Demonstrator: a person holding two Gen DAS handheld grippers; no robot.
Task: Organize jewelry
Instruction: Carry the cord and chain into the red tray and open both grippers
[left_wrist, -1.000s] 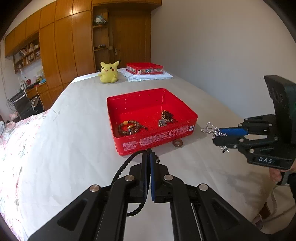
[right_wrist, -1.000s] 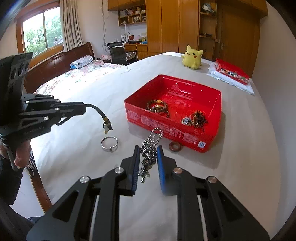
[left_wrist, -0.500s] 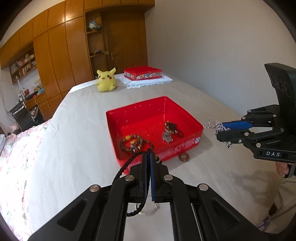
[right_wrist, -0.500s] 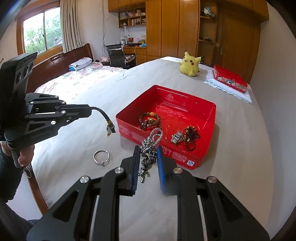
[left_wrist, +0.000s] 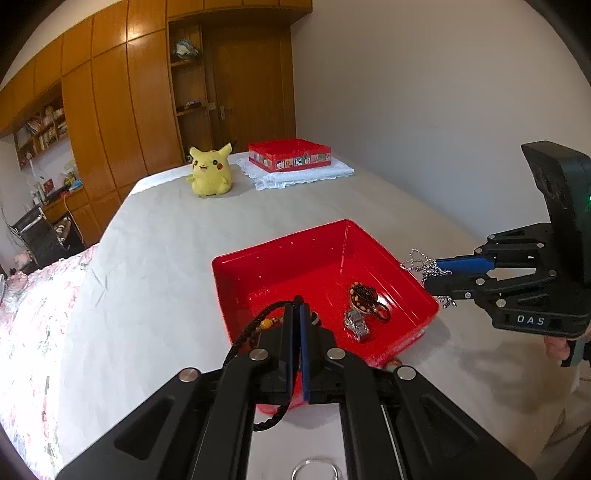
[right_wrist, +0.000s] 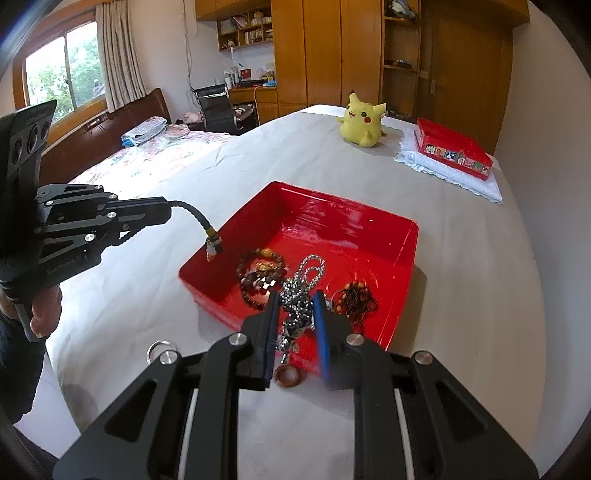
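Note:
A red tray (left_wrist: 373, 243) (right_wrist: 406, 236) sits on the white bed cover, holding a beaded bracelet (right_wrist: 258, 271), a brown bead piece (left_wrist: 364, 295) (right_wrist: 354, 297) and a small silver piece (left_wrist: 356, 325). My left gripper (left_wrist: 297, 314) (right_wrist: 166, 212) is shut on a black braided cord (left_wrist: 251, 332) (right_wrist: 195, 214), whose metal end hangs over the tray's near left corner. My right gripper (right_wrist: 295, 306) (left_wrist: 432, 275) is shut on a bunched silver chain (right_wrist: 299, 299) (left_wrist: 421, 264) above the tray's near edge.
A silver ring (left_wrist: 316, 470) (right_wrist: 159, 349) and a brown ring (right_wrist: 288, 376) lie on the cover in front of the tray. Farther back stand a yellow plush toy (left_wrist: 210, 173) and a red box (left_wrist: 291, 157) on a white cloth. A person's hand (right_wrist: 44, 314) holds the left gripper.
Both grippers have moved forward toward the tray, each still holding its piece. The cord's end and the chain, earlier short of the tray, now hang over it.

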